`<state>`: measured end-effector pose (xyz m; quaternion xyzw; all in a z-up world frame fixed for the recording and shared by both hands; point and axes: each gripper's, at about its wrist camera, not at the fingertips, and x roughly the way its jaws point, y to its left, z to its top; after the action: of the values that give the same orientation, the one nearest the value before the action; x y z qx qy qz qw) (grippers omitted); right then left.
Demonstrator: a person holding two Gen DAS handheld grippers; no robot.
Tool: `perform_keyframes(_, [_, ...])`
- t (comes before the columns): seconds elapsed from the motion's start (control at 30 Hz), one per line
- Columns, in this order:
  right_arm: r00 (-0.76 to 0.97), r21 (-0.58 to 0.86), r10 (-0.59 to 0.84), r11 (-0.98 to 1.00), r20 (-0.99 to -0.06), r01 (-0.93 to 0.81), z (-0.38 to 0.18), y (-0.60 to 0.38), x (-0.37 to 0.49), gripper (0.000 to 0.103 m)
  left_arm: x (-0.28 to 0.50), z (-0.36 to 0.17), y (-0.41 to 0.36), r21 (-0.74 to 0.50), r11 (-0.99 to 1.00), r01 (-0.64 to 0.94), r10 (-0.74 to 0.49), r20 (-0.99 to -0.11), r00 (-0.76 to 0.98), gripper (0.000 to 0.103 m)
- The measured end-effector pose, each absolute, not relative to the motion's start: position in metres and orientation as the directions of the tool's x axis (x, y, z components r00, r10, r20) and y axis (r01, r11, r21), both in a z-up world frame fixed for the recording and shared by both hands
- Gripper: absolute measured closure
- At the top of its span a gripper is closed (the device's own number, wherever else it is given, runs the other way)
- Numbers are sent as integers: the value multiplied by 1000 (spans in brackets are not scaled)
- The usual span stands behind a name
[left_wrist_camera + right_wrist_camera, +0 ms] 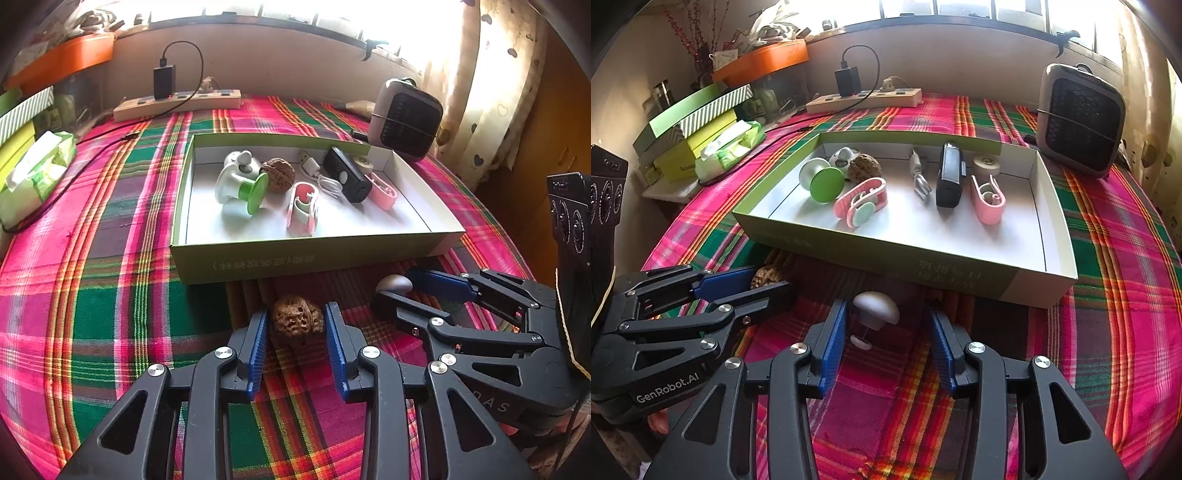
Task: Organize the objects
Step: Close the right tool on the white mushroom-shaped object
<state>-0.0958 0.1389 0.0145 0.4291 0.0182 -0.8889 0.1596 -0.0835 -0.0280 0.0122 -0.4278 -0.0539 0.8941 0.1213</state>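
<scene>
We see the plaid-covered bench carrying the open box, which already holds a walnut, clips and a charger, presumably as the collecting tray. Just in front of it, our left tool brackets the loose walnut, pads apparently off it. The right tool stands released around the white knob, untouched.

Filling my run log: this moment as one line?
left gripper: open around walnut | right gripper: open around white knob | both outside box
</scene>
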Motion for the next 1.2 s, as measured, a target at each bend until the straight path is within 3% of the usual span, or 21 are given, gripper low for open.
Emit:
perform_keyframes(0.4, [-584, 92, -255, -951, -771, 295, 15, 139, -96, 59, -84, 12, -29, -188, -967, -171, 253, -753, -607, 74])
perform_keyframes(0.8, [-586, 90, -258, -950, -768, 300, 15, 139, -96, 78, -83, 13, -26, -170, -971, -168, 238, -755, -611, 76])
perform_keyframes(1.2, [-588, 93, -261, -949, -766, 301, 16, 140, -95, 79, -83, 14, -24, -164, -972, -168, 233, -755, -612, 76])
